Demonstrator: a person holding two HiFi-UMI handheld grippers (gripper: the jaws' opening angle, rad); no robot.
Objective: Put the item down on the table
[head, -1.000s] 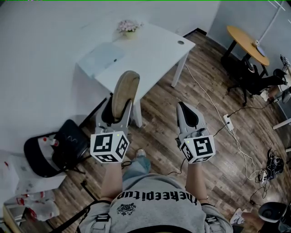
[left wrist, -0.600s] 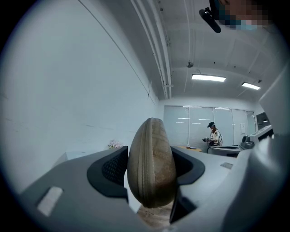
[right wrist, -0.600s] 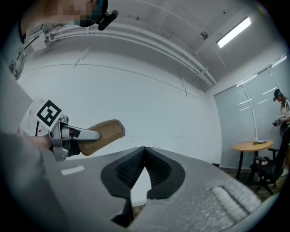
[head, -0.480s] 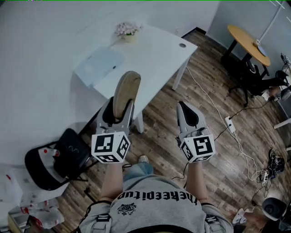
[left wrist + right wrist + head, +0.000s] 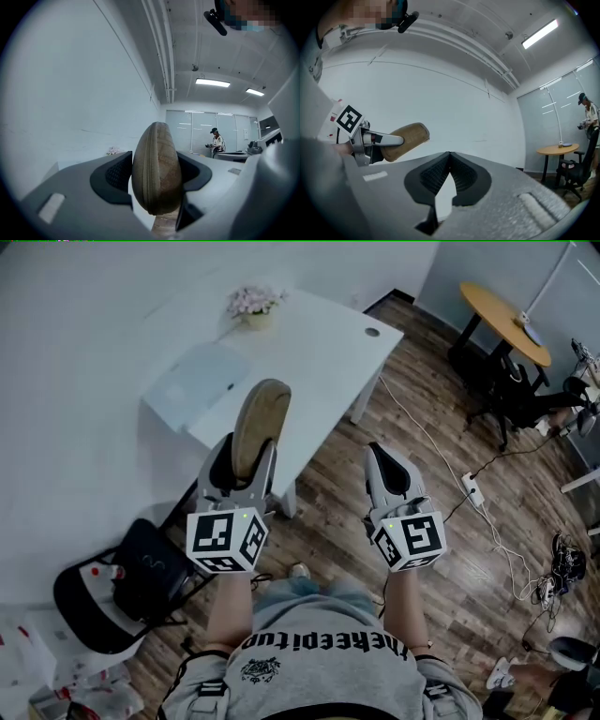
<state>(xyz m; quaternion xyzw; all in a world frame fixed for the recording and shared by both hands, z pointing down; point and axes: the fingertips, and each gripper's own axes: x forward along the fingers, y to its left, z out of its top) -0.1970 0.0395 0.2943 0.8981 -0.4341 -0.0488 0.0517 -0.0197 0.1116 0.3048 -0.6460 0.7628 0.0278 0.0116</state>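
A tan oval zippered case (image 5: 259,424) stands on edge between the jaws of my left gripper (image 5: 246,451), which is shut on it. It hangs in the air just before the near edge of the white table (image 5: 319,343). In the left gripper view the case (image 5: 156,174) fills the gap between the dark pads. My right gripper (image 5: 384,465) is held over the wooden floor to the right of the table, shut with nothing in it. From the right gripper view (image 5: 448,157) the case (image 5: 405,139) and the left gripper show at the left.
On the table lie a pale blue mat (image 5: 197,381) and a small pot of pink flowers (image 5: 251,304). A black chair (image 5: 131,568) stands at lower left. A round wooden table (image 5: 506,320), office chairs and cables (image 5: 473,493) are on the right of the floor.
The view has shifted slightly; the table sits a little farther left and lower in view. Both grippers keep their hold and pose, the case still in the left one.
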